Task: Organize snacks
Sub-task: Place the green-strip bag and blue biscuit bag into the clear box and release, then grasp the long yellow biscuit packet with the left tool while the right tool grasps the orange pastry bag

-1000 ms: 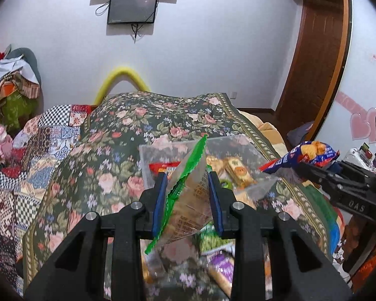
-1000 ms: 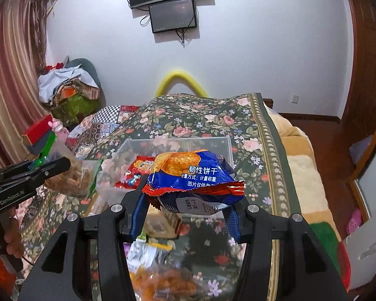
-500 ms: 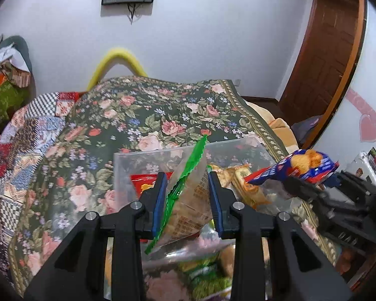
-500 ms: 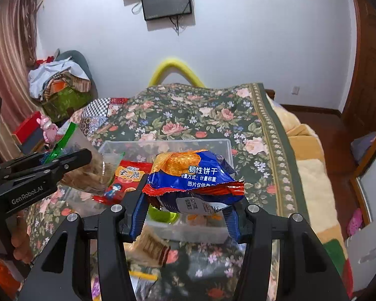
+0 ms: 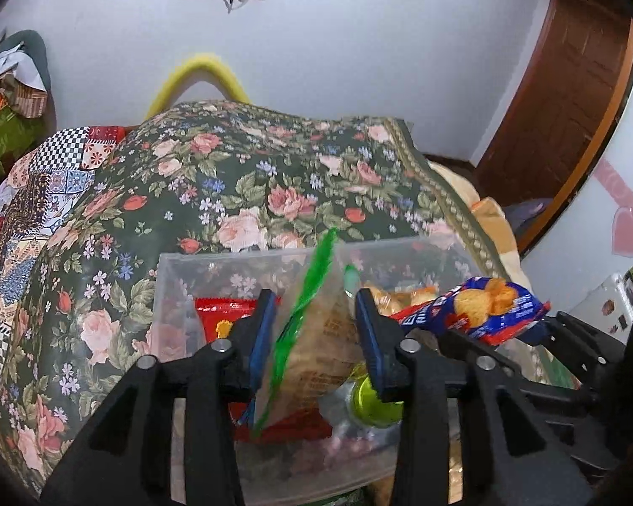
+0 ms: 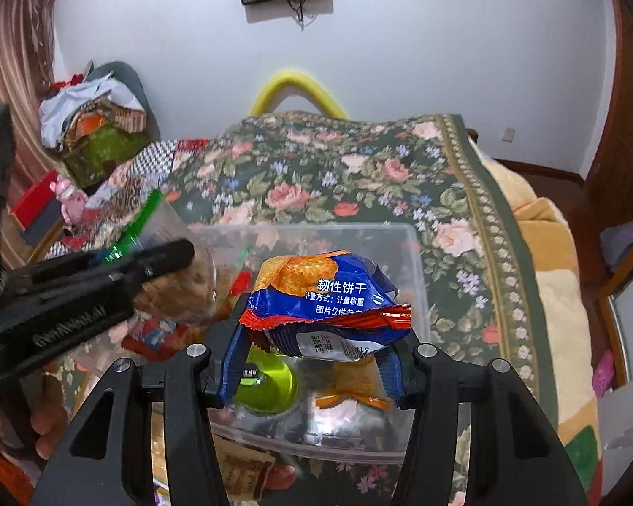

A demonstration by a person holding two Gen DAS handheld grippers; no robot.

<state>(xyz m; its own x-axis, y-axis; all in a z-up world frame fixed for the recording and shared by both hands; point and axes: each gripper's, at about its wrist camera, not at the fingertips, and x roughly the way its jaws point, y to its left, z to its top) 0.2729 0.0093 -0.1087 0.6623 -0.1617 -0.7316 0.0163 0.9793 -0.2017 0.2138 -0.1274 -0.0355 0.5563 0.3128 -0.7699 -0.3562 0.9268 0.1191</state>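
two packets poised over the clear bin (image 6: 405,236): green-edged bag (image 5: 316,345) pinched in left gripper (image 5: 314,337), blue biscuit pack (image 6: 329,303) clamped in right gripper (image 6: 312,358). drop-off step, probably; next, lower inside and release.

Bed (image 6: 401,177) under dark floral cover, gold-patterned border along right edge. Patchwork quilt (image 5: 33,194) over left side; cream blanket (image 6: 540,253) hangs off right edge. Clear bin (image 6: 413,253) sits directly on cover near foot end, between left and right edges, walls upright, snack packs inside. Loose brown pack (image 6: 244,472) lies on cover just beside bin's near wall; other packs near it too cut off to tell. Cover beyond bin toward head end bare of snacks.
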